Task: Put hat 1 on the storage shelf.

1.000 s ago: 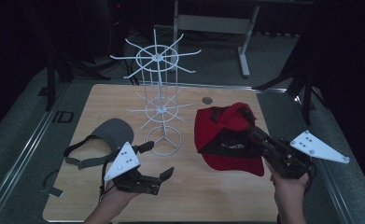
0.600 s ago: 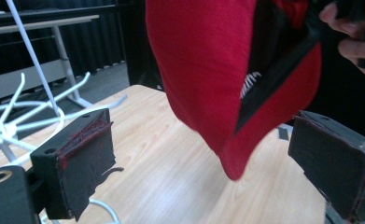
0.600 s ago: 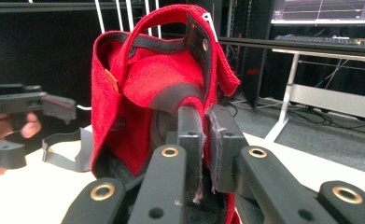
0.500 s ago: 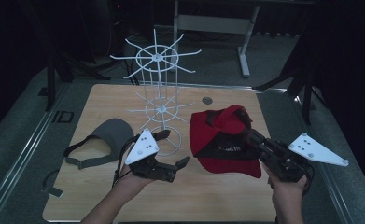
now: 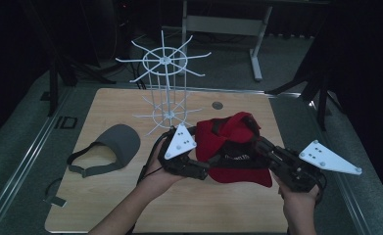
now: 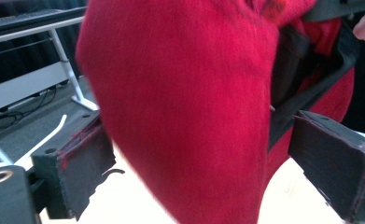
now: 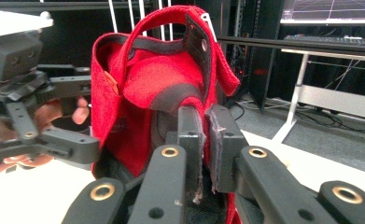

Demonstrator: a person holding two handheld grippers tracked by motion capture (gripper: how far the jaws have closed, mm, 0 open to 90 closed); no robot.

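Red fabric cap sat at roughly 4 o'clock from table centre, off the tabletop at the crown end, held up between both grippers. No containers on the wooden table; nothing was sitting inside the cap that I could see.

Right gripper was clenched on the cap's edge: in the right gripper view the two pads pressed together on the dark inner band, red fabric rising above them. Left gripper had jaws spread wide, red cloth bulging between them in the left gripper view; pads stood clear of the fabric on both sides, so not gripping.

Cap orientation: long axis ran about 12 to 6 o'clock, brim low toward 6, back strap up toward 12; opening faced the right gripper.

White wire hat stand stood upright at 12 o'clock from the cap. Grey fabric visor lay flat at 9 o'clock, well apart from the cap.
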